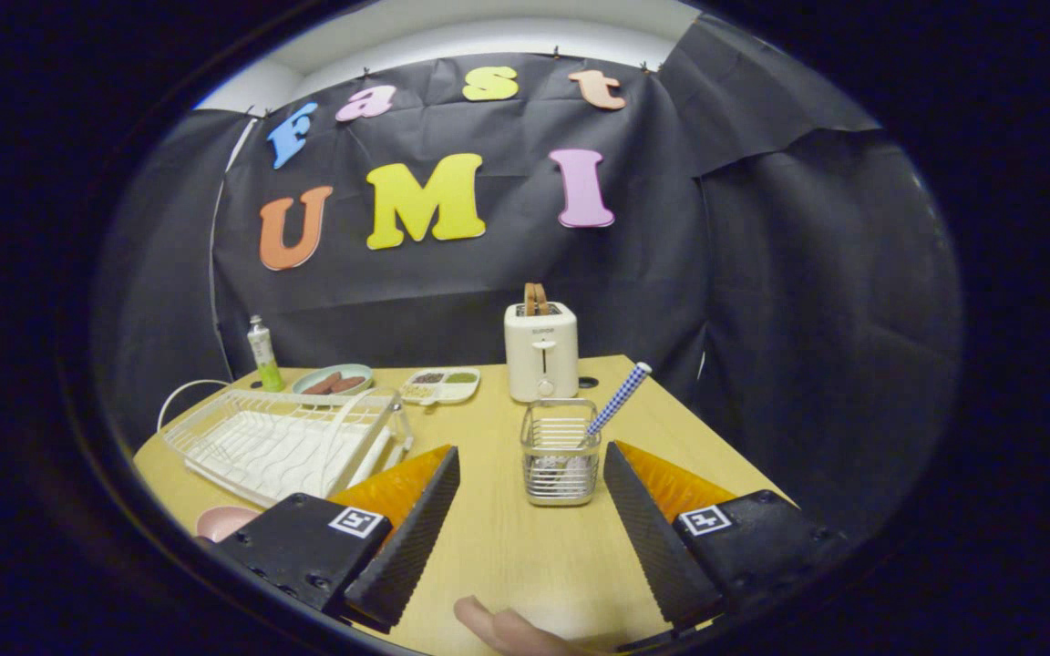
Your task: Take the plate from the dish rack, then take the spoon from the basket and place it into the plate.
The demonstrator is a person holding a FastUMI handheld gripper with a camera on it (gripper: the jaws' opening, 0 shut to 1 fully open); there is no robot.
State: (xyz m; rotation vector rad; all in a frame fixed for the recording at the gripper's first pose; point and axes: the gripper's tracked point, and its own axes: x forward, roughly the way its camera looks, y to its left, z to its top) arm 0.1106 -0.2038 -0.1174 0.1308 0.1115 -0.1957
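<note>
Gripper fingers spread wide, empty; wire basket with checkered-handled spoon just ahead; bare wooden table between.

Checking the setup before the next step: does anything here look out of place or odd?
Mostly tidy. The open gripper has a fingertip poking onto the table just under it, and a pink plate sits at the table's near corner beside the dish rack.

The gripper hovers over the counter, fingers spread wide and empty; just ahead between them stands the wire basket holding the spoon
</note>
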